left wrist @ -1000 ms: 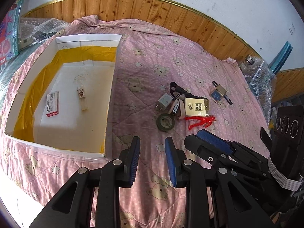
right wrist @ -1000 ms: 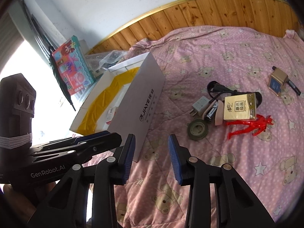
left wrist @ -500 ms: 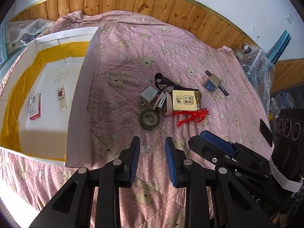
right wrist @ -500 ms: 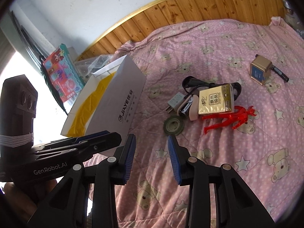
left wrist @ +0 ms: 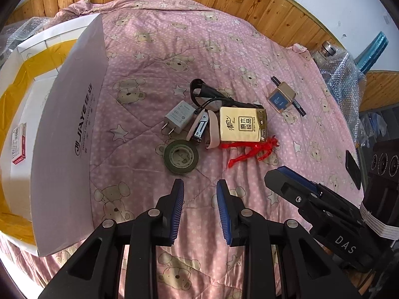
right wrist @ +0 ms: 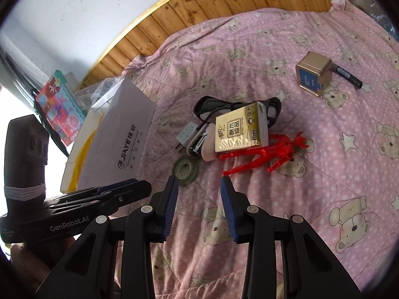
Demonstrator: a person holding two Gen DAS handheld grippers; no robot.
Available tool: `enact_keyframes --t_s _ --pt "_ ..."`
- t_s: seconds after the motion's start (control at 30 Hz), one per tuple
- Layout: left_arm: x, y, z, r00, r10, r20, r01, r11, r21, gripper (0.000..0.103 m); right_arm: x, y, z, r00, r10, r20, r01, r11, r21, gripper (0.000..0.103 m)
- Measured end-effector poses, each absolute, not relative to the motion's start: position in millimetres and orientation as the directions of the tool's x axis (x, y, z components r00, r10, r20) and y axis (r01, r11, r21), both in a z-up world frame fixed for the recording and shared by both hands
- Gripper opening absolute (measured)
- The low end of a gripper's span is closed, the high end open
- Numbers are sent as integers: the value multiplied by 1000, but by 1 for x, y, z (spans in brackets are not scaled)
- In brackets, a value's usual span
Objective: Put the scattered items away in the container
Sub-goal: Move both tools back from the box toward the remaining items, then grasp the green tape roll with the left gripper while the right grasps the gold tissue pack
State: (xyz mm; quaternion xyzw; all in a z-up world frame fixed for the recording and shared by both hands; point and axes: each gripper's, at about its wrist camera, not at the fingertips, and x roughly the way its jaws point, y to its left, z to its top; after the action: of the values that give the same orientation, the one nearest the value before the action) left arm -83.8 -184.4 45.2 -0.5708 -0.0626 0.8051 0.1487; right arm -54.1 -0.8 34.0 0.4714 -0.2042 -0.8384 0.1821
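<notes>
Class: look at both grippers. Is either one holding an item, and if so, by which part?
Nothing is held. The left gripper and the right gripper are both open and empty above the quilt.

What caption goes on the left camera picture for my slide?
Open left tool hovers over a pink quilt by a tape roll, with the white box beside it.

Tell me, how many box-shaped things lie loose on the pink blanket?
2. The tissue pack lies in the middle pile, over the red toy figure. The small gold tin sits apart, beside the black pen.
</notes>
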Motion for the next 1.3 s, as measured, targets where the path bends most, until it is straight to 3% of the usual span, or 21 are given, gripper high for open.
enact_keyframes --t_s 0.43,0.73,0.97,1.3 --pt "-128 -170 -19 -204 331 -921 -116 -943 -313 32 -89 31 -4 -449 -472 -759 16 -853 521 38" --pt "-132 -180 -4 -249 387 -888 -105 -922 -373 32 -108 40 -21 -429 -475 -768 -1 -850 526 38" --pt "-134 -184 -22 -261 308 -915 -74 -951 -299 31 -114 43 -24 -433 -477 -765 -1 -848 530 38" --pt "-128 -199 -22 -275 326 -904 -48 -944 -326 32 -121 45 -19 -450 -473 -758 8 -851 525 41"
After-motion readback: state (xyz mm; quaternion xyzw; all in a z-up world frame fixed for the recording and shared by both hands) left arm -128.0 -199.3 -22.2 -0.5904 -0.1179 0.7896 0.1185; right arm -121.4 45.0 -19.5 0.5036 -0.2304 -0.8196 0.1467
